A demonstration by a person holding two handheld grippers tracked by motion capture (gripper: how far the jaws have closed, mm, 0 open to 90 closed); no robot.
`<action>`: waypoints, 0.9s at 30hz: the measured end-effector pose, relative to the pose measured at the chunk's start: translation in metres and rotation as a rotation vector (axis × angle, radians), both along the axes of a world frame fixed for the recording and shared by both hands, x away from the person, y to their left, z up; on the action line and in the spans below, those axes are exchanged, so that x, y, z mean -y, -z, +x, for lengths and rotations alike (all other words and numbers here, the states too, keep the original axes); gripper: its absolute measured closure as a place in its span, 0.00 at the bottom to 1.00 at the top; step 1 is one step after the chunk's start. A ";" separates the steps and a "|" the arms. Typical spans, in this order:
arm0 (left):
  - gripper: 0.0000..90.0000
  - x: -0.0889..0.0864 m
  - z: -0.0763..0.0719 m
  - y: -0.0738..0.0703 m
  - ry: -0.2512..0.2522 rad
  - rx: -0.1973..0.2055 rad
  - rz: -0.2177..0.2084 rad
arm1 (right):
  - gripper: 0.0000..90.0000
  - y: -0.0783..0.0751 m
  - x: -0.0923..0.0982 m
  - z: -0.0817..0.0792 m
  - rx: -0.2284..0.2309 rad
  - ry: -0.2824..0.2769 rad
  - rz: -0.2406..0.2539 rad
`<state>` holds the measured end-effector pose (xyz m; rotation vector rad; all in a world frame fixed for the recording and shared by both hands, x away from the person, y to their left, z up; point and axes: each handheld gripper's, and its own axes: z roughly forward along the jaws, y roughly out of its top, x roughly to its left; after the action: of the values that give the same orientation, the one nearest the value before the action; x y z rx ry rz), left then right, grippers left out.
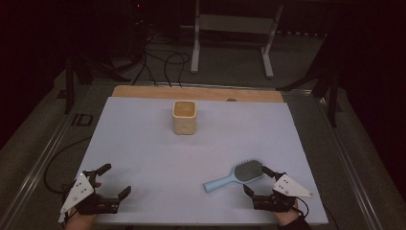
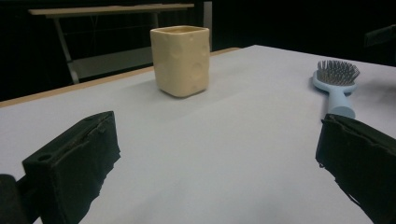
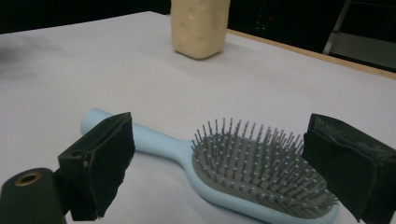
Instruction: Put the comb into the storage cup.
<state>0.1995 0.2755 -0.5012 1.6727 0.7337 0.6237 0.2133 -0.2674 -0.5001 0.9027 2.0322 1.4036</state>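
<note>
A light blue hairbrush lies bristles up on the white table cover, near the front right, with its handle pointing left. My right gripper stands open right at the brush head. In the right gripper view, its jaws straddle the brush without pressing on it, and the right gripper hovers low over the bristles. A cream cup with dimpled sides stands upright at the far middle. My left gripper is open and holds nothing at the front left, pointing toward the cup.
A wooden strip runs along the table's far edge. Beyond it, a white metal frame and black cables are on the dark floor. The hairbrush appears to the right in the left gripper view.
</note>
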 end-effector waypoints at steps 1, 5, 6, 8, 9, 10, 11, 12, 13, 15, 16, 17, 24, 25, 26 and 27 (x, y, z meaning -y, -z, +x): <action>0.00 0.000 0.000 0.000 0.000 0.003 -0.001 | 0.10 0.000 0.000 0.000 -0.001 -0.002 -0.001; 0.00 0.000 -0.001 -0.001 0.002 0.004 0.004 | 0.10 0.000 0.000 0.000 -0.016 -0.017 0.001; 0.00 0.000 -0.001 -0.001 0.002 0.004 0.004 | 0.10 0.000 -0.001 0.000 -0.016 -0.021 0.001; 0.00 0.000 -0.001 -0.001 0.002 0.004 0.004 | 0.10 0.000 -0.001 0.000 -0.018 -0.024 -0.005; 0.00 0.000 -0.001 0.000 0.001 0.004 0.003 | 0.10 -0.001 -0.002 0.000 -0.017 -0.027 -0.003; 0.00 0.000 -0.001 0.000 -0.001 0.002 0.001 | 0.10 -0.001 -0.002 0.000 -0.017 -0.025 -0.003; 0.00 0.000 -0.001 0.000 -0.005 0.000 0.002 | 0.10 -0.001 -0.002 -0.001 -0.018 -0.024 0.000; 0.00 0.000 -0.001 0.000 -0.004 0.000 0.002 | 0.10 -0.002 -0.001 0.000 -0.022 -0.021 0.000; 0.00 0.000 -0.001 0.000 -0.004 0.000 0.002 | 0.10 -0.002 -0.001 0.000 -0.022 -0.021 0.000; 0.00 0.000 -0.001 0.000 -0.005 -0.001 0.000 | 0.10 -0.002 -0.001 0.000 -0.030 -0.016 -0.005; 0.00 0.000 -0.001 0.000 -0.007 -0.002 0.000 | 0.10 -0.004 -0.001 -0.001 -0.029 -0.009 -0.005; 0.00 0.000 -0.001 0.000 -0.007 -0.002 0.000 | 0.10 -0.004 -0.001 -0.001 -0.029 -0.009 -0.005; 0.00 0.000 -0.001 0.000 -0.006 -0.004 0.001 | 0.10 -0.019 -0.005 -0.007 0.018 0.005 -0.018; 0.00 0.000 -0.001 0.000 -0.006 -0.004 0.001 | 0.10 -0.021 -0.006 -0.008 0.017 0.006 -0.024; 0.00 0.000 -0.001 0.000 -0.007 -0.002 0.002 | 0.10 -0.021 -0.006 -0.008 0.017 0.006 -0.024; 0.00 0.000 -0.001 0.000 -0.008 -0.001 0.002 | 0.10 -0.024 -0.007 -0.008 0.020 0.004 -0.027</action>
<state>0.1982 0.2757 -0.5008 1.6733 0.7409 0.6289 0.2049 -0.2608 -0.4760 0.8776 2.0287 1.3750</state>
